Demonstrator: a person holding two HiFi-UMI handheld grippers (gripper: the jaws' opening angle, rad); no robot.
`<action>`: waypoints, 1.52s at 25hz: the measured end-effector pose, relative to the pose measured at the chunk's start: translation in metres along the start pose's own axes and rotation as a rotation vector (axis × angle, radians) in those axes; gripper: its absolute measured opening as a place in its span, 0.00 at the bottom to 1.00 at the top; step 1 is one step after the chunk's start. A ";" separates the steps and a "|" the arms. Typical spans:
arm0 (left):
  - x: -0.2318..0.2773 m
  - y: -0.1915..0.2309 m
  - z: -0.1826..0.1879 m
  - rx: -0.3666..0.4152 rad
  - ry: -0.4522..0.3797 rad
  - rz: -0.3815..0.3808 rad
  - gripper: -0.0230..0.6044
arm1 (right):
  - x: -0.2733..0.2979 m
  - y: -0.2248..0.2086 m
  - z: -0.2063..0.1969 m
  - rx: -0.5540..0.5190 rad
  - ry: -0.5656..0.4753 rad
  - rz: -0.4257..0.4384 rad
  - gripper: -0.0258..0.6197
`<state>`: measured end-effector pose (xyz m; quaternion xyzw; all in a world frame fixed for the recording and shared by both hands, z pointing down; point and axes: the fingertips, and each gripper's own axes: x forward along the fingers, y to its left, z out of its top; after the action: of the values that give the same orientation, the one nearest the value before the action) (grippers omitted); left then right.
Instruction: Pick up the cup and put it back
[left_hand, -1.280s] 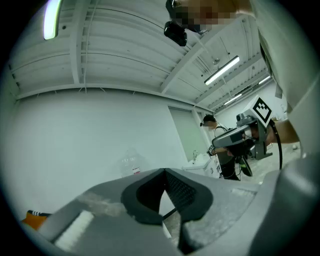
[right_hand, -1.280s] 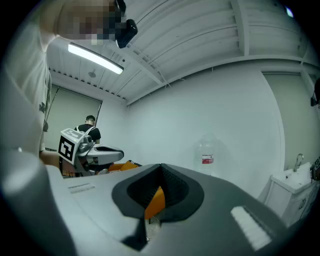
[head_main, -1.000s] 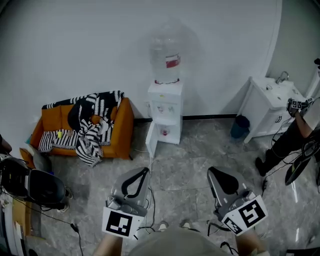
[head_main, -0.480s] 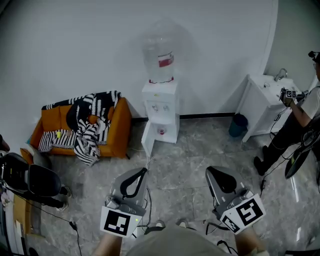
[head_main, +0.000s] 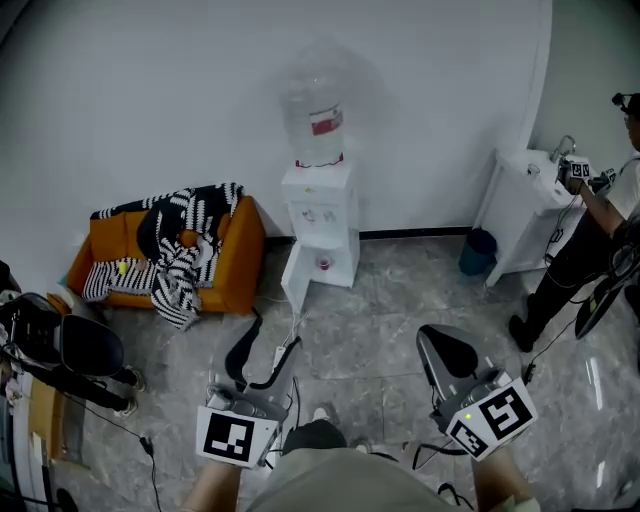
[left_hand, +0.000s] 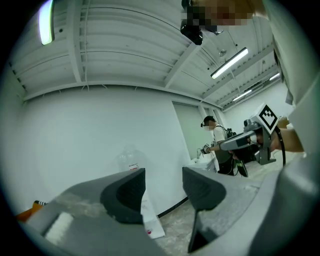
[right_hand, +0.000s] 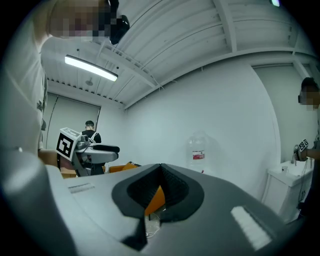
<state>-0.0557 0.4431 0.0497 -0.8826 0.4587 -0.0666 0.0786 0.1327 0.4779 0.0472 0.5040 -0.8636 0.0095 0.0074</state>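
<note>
Cup (head_main: 324, 263), if the small reddish thing is one, is sitting in the open lower compartment of the water dispenser (head_main: 318, 205) against the far wall; it is too small to be sure. Left gripper (head_main: 277, 333) is hovering near over the floor, its jaws opening with nothing between them. Right gripper (head_main: 441, 343) is hovering well to its right, jaws pressing together, empty.
</note>
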 end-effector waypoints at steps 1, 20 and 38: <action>0.002 0.000 0.001 0.003 0.000 0.004 0.42 | -0.001 -0.003 0.001 -0.001 -0.003 -0.001 0.04; 0.070 0.042 -0.046 -0.001 0.026 0.024 0.42 | 0.076 -0.026 -0.039 0.002 0.014 0.039 0.04; 0.252 0.214 -0.073 -0.014 0.042 -0.044 0.42 | 0.314 -0.105 -0.030 -0.028 0.093 0.003 0.04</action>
<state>-0.0967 0.1091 0.0902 -0.8913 0.4414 -0.0836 0.0614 0.0695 0.1536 0.0853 0.5016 -0.8631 0.0208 0.0548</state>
